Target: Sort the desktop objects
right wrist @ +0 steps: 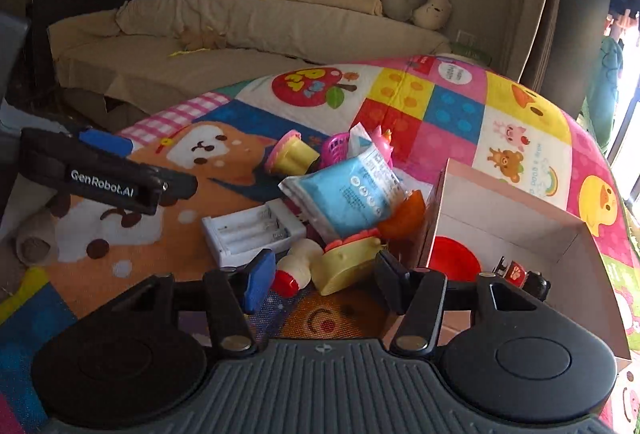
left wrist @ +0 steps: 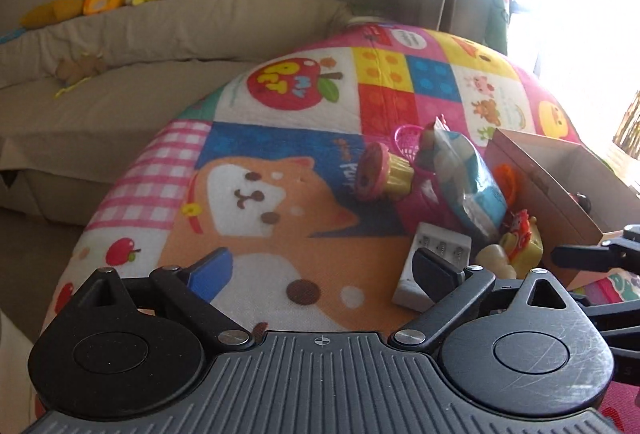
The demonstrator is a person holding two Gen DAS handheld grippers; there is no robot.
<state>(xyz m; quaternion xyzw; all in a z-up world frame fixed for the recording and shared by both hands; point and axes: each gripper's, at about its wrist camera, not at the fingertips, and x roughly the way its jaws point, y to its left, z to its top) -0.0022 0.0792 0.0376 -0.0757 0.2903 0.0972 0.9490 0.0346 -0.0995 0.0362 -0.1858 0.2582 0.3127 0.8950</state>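
Right gripper (right wrist: pixel 324 284), jaws wide, faces yellow toy (right wrist: pixel 346 266) near box (right wrist: pixel 508 209); left gripper (left wrist: pixel 322 270) wide, empty.

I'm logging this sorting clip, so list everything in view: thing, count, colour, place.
cardboard box: 1, brown, open, right of pile.
red disc: 1, inside box.
small toy vehicle: 1, red-black, inside box.
blue packet: 1, atop pile.
battery charger: 1, white, left of pile.
yellow toy figure: 1, front of pile.
cream toy bottle: 1, red cap, front.
cupcake toy: 1, pink-yellow, behind.
pink basket: 1, behind packet.
orange piece: 1, beside box.
play mat: 1, multicoloured.
sofa: 1, beige, background.
left gripper: open.
right gripper: open.
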